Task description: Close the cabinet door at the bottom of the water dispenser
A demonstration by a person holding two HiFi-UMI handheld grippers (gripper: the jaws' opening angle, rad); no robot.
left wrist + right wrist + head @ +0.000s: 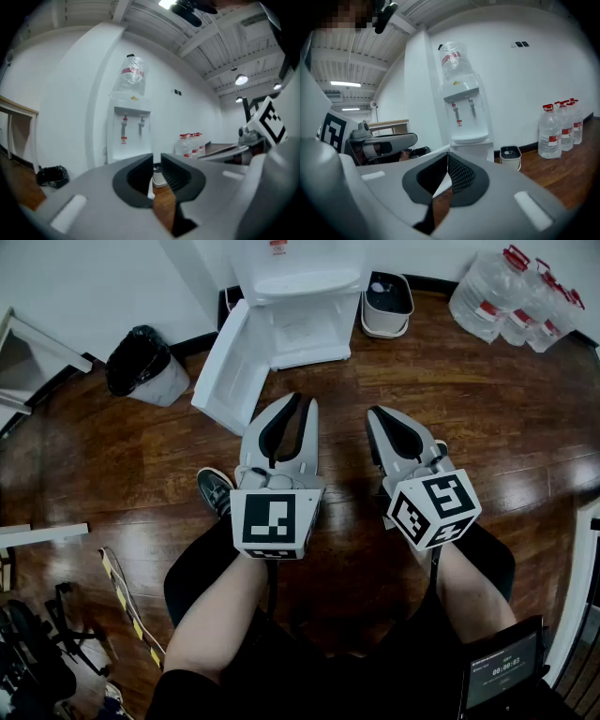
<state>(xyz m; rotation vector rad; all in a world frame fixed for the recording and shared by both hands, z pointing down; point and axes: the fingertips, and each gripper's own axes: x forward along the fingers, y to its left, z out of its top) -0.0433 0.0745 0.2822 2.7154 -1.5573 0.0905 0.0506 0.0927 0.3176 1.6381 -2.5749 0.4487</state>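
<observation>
Grippers: left grey gripper (302, 401) and right grey gripper (375, 412), jaws pressed together, empty.
Door: white flat cabinet door (225, 367) stands open, left of white water dispenser (298, 296).
Plan: push outer face near free edge, probably with the nearer left gripper; sweep until flush.

Dark wood floor (469, 399) glossy; water dispenser (300, 282) smooth white plastic (cabinet door (225, 367) same).

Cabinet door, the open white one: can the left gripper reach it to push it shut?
Probably yes. The left gripper, shut and empty, points just beside the open cabinet door, with only bare floor between them. Nothing seems to block it.
</observation>
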